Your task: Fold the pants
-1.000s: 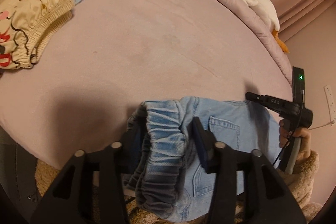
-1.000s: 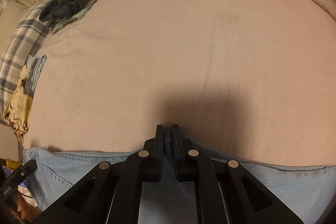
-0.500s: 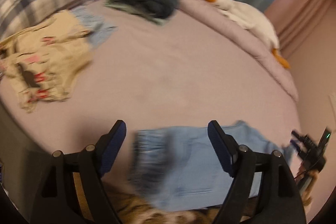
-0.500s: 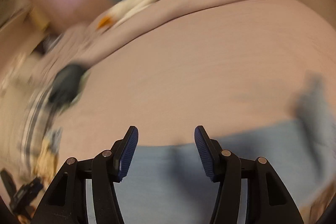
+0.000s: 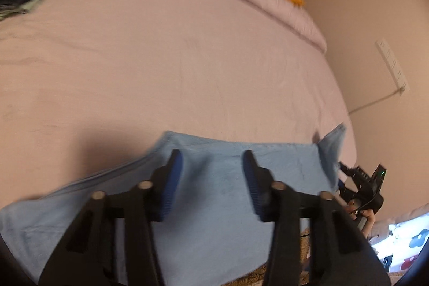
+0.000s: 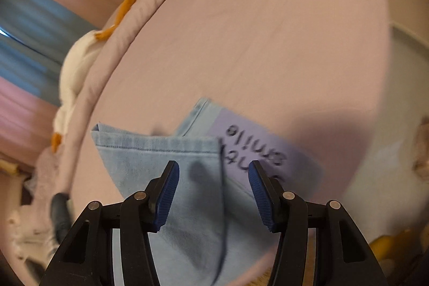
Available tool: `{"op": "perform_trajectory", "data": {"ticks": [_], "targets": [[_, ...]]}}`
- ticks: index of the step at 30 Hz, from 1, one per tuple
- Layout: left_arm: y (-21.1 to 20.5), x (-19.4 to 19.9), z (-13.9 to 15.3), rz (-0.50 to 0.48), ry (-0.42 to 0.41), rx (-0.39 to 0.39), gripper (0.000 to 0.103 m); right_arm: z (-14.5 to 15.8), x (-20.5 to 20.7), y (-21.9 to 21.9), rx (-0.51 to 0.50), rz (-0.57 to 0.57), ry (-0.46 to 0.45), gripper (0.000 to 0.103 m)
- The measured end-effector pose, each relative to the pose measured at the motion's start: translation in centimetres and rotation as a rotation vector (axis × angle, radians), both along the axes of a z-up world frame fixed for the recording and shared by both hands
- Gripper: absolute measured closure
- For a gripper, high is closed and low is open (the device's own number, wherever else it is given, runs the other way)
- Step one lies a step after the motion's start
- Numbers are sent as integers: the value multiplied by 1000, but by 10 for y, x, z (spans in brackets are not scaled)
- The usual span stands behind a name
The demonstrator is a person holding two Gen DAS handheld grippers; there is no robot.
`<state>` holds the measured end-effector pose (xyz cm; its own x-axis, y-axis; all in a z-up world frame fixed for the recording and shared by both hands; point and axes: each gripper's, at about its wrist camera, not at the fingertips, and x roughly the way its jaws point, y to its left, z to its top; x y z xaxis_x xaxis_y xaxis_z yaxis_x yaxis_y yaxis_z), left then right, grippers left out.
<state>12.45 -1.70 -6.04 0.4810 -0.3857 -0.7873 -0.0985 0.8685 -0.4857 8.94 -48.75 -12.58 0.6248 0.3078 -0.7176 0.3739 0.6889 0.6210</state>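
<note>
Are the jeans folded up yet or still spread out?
Mostly spread: the jeans lie flat on the bed, only one hem corner turned over.

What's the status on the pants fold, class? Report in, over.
Left gripper jaws just closing, nothing gripped. Right gripper open, empty. Pants flat on bed. Nothing in the way.

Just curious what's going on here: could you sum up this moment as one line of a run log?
task: fold pants | pants: flat on bed | left gripper: jaws open, just closing, gripping nothing | right gripper: jaws open, over hem
</note>
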Motion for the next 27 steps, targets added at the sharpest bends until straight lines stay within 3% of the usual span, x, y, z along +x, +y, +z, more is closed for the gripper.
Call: {"op": "perform_trajectory", "data": {"ticks": [1,2,3,4,11,14,17,19,23,27], "targets": [[-5,9,-7,-9,10,-5,64,-4,4,2,-8,-2,7,47],[-9,15,-15,-11,24,-10,64,-4,7,5,-41,-12,8,58],[-11,17,-20,-14,34,-13,64,-2,9,7,-79,-23,12,87],[-13,22,-26,-15,47,-12,64,1,11,11,-118,-18,18,98],[-10,32,-51,-3,109,14,74,45,-36,-17,-231,-152,-61,98],[-11,32,-53,-5,110,14,74,37,-50,-25,-252,-173,-38,98],[-11,33,-54,-6,111,17,74,6,-43,-26,-263,-185,77,98],[-12,31,-51,-8,110,22,74,-8,-41,-22,-280,-193,103,99],[-11,30,-49,-6,110,29,74,2,-40,-19,-333,-196,100,101],[-13,27,-47,3,106,33,74,17,-49,-23,-473,-252,112,103]]}}
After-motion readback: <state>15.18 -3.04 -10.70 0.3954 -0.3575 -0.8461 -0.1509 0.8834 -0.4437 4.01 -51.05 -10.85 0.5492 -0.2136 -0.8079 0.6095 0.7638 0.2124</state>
